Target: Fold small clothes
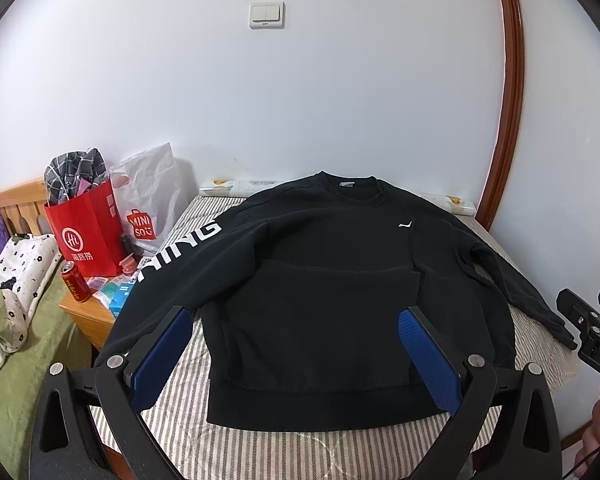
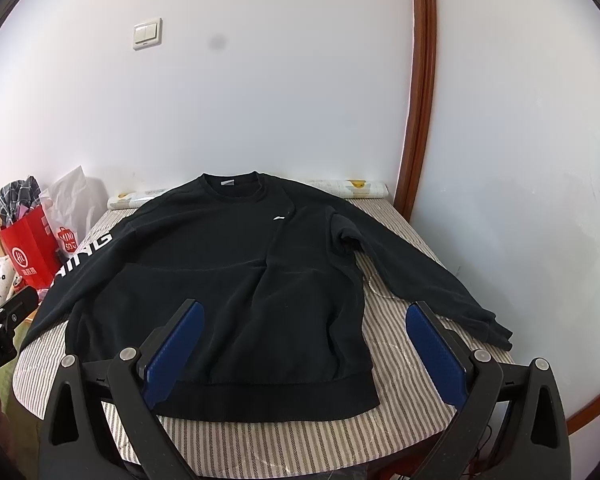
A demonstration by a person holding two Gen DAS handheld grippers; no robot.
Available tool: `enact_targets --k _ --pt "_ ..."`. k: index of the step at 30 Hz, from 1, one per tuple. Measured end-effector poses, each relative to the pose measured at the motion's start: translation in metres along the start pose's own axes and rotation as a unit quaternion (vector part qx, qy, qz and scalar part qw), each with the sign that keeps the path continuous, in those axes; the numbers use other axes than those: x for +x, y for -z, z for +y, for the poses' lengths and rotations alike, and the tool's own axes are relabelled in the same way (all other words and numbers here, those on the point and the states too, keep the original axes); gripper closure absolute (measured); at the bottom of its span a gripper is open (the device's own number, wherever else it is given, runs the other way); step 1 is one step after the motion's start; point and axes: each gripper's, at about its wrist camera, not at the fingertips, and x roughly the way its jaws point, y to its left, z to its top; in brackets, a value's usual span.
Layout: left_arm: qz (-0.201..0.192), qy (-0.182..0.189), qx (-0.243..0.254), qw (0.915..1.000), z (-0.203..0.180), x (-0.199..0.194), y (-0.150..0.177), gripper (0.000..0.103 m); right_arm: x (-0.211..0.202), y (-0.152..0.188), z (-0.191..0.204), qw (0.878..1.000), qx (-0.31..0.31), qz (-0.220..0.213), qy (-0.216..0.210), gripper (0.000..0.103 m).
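A black sweatshirt (image 1: 324, 288) (image 2: 220, 280) lies flat, front up, on a striped surface (image 1: 300, 448) (image 2: 392, 344), collar toward the wall and hem toward me. Its left sleeve, with white letters (image 1: 180, 248), hangs over the left edge. The other sleeve (image 2: 420, 276) stretches out to the right. My left gripper (image 1: 296, 316) hovers open above the hem, its blue pads (image 1: 428, 360) wide apart and empty. My right gripper (image 2: 304, 308) is open too, over the hem's right part. The right gripper (image 1: 592, 320) also shows at the left wrist view's right edge.
A red paper bag (image 1: 86, 232), a white Miniso bag (image 1: 148, 200) and a red can (image 1: 75, 282) crowd a wooden bedside stand (image 1: 88, 320) on the left. A green bed with a floral pillow (image 1: 16, 276) lies further left. A wall and brown door frame (image 2: 420, 120) stand behind.
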Motion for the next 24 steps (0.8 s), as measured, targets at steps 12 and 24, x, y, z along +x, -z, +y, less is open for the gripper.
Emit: enact_targets --k 12,24 --pt "0.002 0.000 -0.007 1.0000 0.004 0.013 -0.005 0.000 0.016 0.000 0.004 1.000 -0.002 0.007 -0.001 0.003" --pt "0.044 0.023 -0.058 0.9971 0.040 0.077 0.010 0.000 0.077 0.008 0.021 0.998 -0.010 0.063 0.016 0.002"
